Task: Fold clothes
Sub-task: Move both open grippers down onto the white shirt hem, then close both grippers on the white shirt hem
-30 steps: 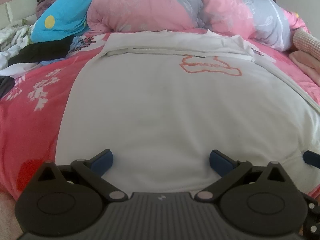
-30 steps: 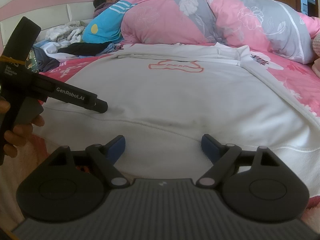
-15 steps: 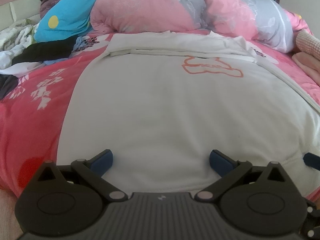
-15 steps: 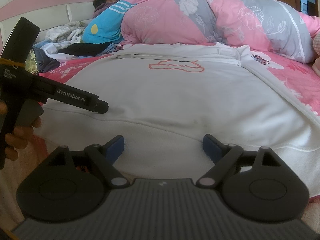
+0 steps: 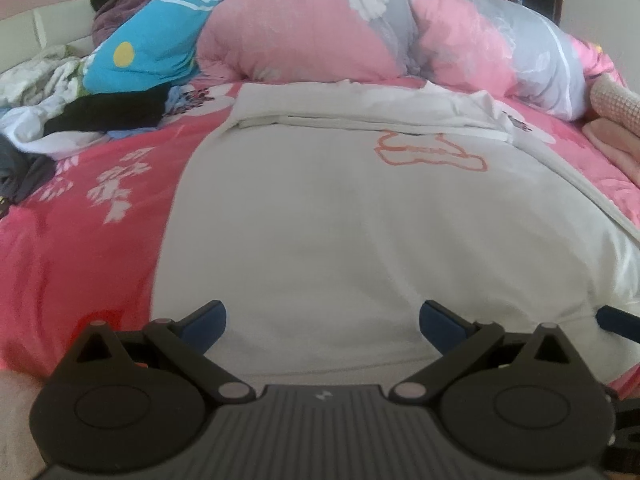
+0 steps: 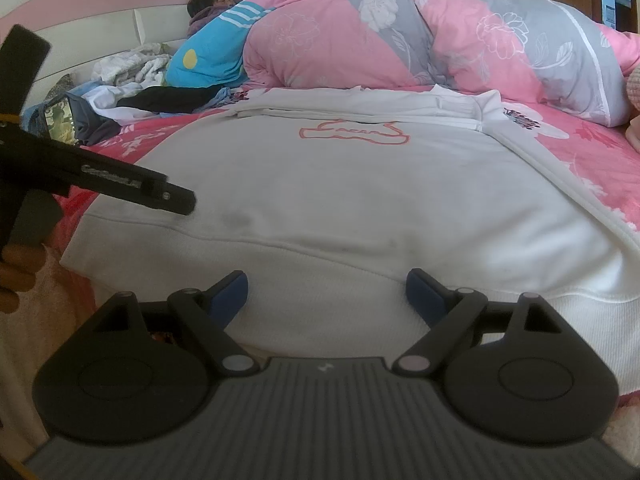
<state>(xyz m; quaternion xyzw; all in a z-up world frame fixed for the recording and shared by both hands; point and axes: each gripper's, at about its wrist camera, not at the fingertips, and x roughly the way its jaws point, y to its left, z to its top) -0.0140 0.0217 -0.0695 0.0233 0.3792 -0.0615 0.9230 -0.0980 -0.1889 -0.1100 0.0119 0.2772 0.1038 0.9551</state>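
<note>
left wrist view: the white sweatshirt lies spread flat on the bed, chest side up with its orange outline print toward the far end, where the top part is already turned over into a neat band. laid out like this, the body gives a smooth panel to fold. the left tongs hang just above the near hem with the jaws set wide and nothing between the blue pads, probably lined up to pinch the hem. at the right edge a blue tip of the right tongs pokes in over the same hem. the rolled pink and grey quilt and a heap of other clothes sit pushed back toward the headboard, which leaves room for folding.

right wrist view: the right tongs are also spread wide and empty, poised over the ribbed hem band of the sweatshirt at the near edge of the bed. the left tongs come in from the left, held by a hand, the tip over the near left part of the sweatshirt; whether it touches the cloth i cannot tell. with one tool near each side of the hem, the likely aim is to lift the bottom edge evenly and carry it toward the print.
</note>
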